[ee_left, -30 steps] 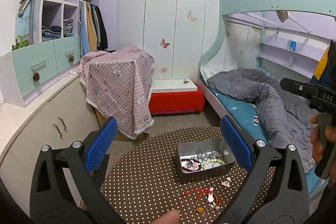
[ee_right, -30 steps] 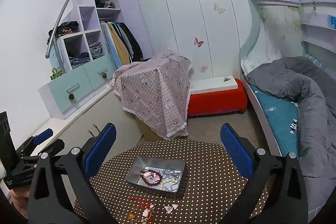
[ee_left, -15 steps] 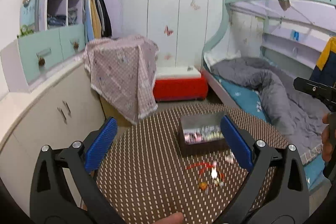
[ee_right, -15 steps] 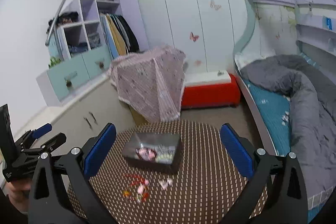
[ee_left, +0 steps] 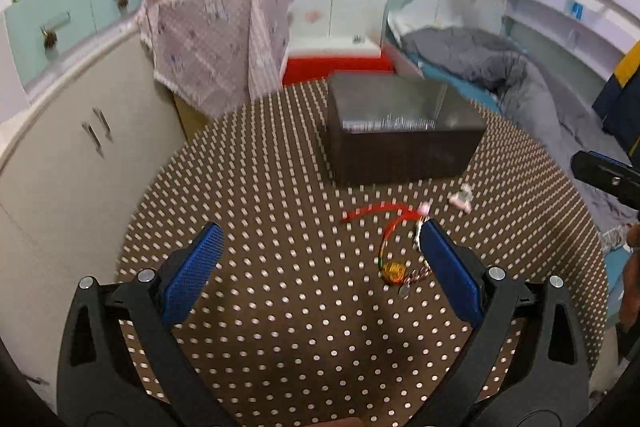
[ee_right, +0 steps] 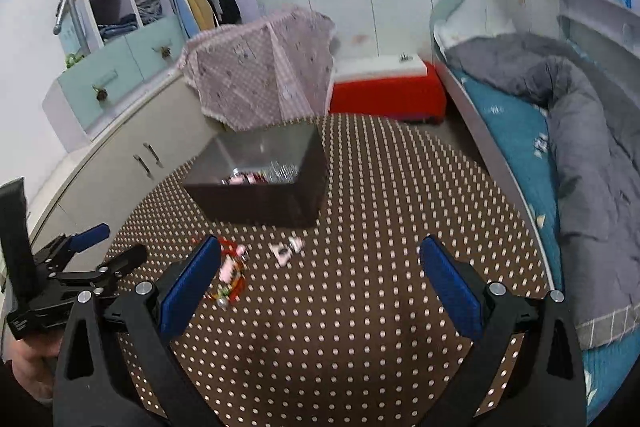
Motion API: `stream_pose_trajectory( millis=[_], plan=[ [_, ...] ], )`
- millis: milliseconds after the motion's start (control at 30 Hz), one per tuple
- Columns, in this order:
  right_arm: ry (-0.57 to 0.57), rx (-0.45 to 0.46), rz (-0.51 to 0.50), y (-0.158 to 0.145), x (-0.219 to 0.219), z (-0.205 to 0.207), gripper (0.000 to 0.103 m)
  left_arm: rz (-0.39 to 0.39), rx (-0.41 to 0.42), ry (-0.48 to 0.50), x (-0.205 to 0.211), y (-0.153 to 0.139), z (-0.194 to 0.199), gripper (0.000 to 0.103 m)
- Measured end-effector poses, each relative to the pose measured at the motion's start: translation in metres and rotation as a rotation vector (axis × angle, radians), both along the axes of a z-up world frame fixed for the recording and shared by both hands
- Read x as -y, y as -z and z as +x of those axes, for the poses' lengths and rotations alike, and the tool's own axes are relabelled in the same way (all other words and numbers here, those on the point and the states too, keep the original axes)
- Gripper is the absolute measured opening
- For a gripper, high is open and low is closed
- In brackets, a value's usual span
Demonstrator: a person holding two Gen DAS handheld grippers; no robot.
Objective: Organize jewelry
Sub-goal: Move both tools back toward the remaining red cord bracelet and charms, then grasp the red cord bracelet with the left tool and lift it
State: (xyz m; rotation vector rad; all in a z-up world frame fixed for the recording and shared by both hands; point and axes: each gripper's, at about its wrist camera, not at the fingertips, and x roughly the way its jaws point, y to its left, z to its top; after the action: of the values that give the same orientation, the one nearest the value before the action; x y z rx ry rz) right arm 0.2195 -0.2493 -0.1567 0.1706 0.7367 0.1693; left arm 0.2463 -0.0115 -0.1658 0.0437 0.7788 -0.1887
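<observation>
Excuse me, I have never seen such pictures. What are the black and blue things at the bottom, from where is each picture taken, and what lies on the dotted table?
They are hand-held grasping tools, one per hand. Each carries a camera looking along its fingers. One picture is from the left tool, the other from the right tool. Both are open and hold nothing. On the dotted tablecloth stand a metal box with jewelry inside, a red string bracelet and small pink pieces.
</observation>
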Motion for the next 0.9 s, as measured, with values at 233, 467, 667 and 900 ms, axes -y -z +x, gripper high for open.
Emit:
stream_pose_trajectory(
  millis=[233, 467, 667, 900],
  plan=[
    [-0.001, -0.045, 0.002, 0.018, 0.003, 0.001, 0.096, 0.033, -0.107, 0.037, 0.021, 0.034, 0.012, 0.091],
    [-0.022, -0.079, -0.033, 0.035, -0.006, 0.018, 0.096, 0.047, -0.132, 0.087, 0.037, 0.044, 0.012, 0.046],
    [-0.078, -0.121, -0.055, 0.053, -0.027, 0.043, 0.083, 0.013, -0.117, 0.152, 0.042, 0.041, 0.008, 0.014],
    [-0.148, -0.138, -0.161, 0.066, -0.057, 0.066, 0.044, -0.029, -0.086, 0.164, 0.035, 0.03, 0.01, 0.013]
  ],
)
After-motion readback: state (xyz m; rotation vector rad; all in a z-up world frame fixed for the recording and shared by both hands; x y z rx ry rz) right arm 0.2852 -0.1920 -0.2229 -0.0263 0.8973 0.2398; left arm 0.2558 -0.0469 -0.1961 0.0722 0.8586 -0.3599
